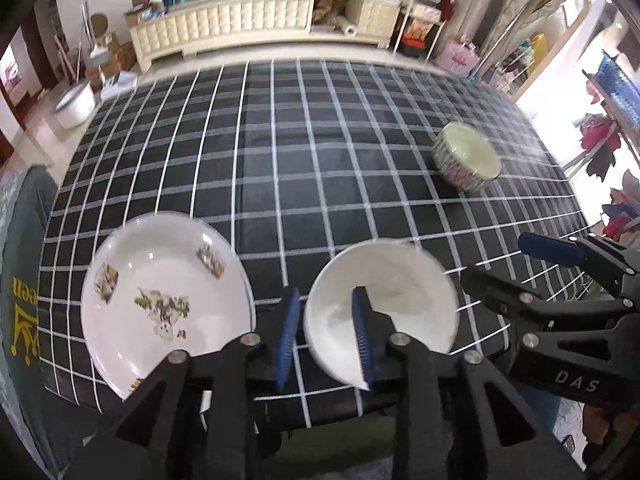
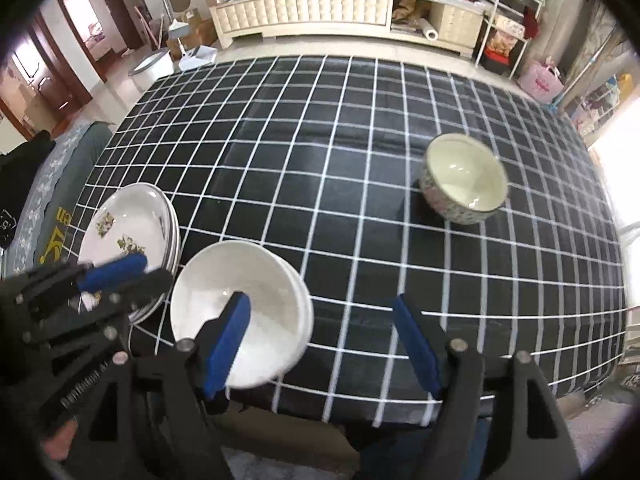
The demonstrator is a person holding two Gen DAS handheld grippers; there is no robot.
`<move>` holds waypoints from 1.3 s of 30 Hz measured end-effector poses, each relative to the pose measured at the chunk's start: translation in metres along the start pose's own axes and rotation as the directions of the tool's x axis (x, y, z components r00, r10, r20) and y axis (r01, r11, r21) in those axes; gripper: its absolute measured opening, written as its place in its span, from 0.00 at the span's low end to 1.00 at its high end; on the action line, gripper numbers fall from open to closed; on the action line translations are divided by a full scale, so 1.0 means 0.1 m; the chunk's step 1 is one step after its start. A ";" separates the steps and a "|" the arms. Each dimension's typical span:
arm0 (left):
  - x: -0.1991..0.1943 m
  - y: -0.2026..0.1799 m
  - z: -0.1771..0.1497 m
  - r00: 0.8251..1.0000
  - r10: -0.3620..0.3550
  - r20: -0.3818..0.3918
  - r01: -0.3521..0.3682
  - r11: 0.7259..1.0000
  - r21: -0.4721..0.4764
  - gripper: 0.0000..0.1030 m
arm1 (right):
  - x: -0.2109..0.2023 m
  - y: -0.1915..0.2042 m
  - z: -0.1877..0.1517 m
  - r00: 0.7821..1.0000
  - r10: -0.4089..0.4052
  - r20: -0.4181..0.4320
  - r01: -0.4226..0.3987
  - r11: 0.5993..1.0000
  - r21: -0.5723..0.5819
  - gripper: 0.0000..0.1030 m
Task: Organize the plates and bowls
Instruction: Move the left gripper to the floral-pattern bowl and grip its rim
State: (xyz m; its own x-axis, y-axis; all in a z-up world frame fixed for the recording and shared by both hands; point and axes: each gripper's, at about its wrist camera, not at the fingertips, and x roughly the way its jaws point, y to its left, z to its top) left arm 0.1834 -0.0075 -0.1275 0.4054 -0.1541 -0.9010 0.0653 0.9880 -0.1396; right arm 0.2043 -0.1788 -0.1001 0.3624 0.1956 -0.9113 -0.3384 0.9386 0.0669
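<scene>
A stack of white plates with flower prints (image 1: 160,292) (image 2: 128,236) lies at the near left of the checked table. A stack of white bowls (image 1: 396,300) (image 2: 264,308) stands just right of it. A patterned bowl with a pale inside (image 1: 466,156) (image 2: 464,178) stands alone further right. My left gripper (image 1: 326,336) is open over the near edge: its right pad is over the white bowls, its left pad in the gap by the plates. It holds nothing. My right gripper (image 2: 320,340) is open and empty, its left finger over the white bowls.
The table (image 1: 280,160) has a black cloth with a white grid and its near edge is right under both grippers. A cream cabinet (image 2: 304,12) stands beyond the far edge. A white bucket (image 1: 76,104) sits on the floor at far left.
</scene>
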 end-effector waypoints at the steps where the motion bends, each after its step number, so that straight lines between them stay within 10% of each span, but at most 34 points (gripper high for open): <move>1: -0.05 -0.04 0.03 1.000 -0.005 0.013 0.005 1.000 0.007 0.31 | -0.08 -0.04 -0.01 1.000 -0.005 0.016 0.005 1.000 -0.006 0.75; 20: -0.16 -1.06 0.78 0.997 -0.054 0.050 0.049 0.994 0.097 0.37 | -0.56 -1.29 0.21 0.988 -0.058 0.140 0.044 0.994 0.102 0.75; 39: 1.16 -1.59 1.62 0.985 0.053 -0.163 -0.024 0.985 0.173 0.45 | 0.26 -2.11 0.77 0.998 -0.009 0.064 0.000 0.989 0.150 0.75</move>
State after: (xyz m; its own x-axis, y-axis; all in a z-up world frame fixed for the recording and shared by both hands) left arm 0.3677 -0.1826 -0.1434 0.2543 -0.0993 -0.9620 0.2123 0.9762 -0.0446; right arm 0.3519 -0.3499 -0.1070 0.4205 0.2047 -0.8839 -0.2046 0.9705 0.1274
